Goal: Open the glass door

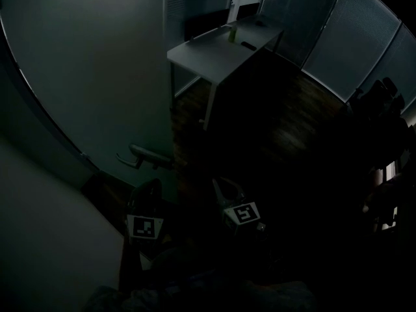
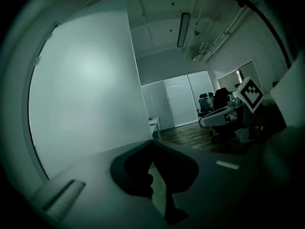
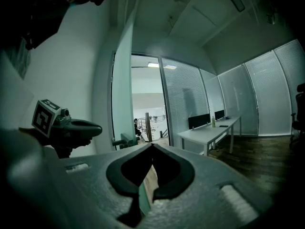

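Note:
The frosted glass door [image 1: 97, 77] fills the left of the head view, with its lever handle [image 1: 138, 156] low on its edge. My left gripper [image 1: 151, 187] sits just below that handle, apart from it, jaws shut on nothing. In the left gripper view the tips [image 2: 153, 143] meet in front of the pale door panel [image 2: 86, 89]. My right gripper [image 1: 221, 184] hangs to the right of it, also shut and empty. The right gripper view shows the door's edge [image 3: 123, 89] standing ajar, the handle [image 3: 125, 140], and the left gripper [image 3: 95, 128] near it.
A white desk [image 1: 221, 47] with a small bottle [image 1: 231, 32] stands against blind-covered glass walls at the back. Dark office chairs [image 1: 383, 96] are at the right. Beyond the doorway is a lit corridor with a person [image 3: 137, 127]. The wooden floor is dark.

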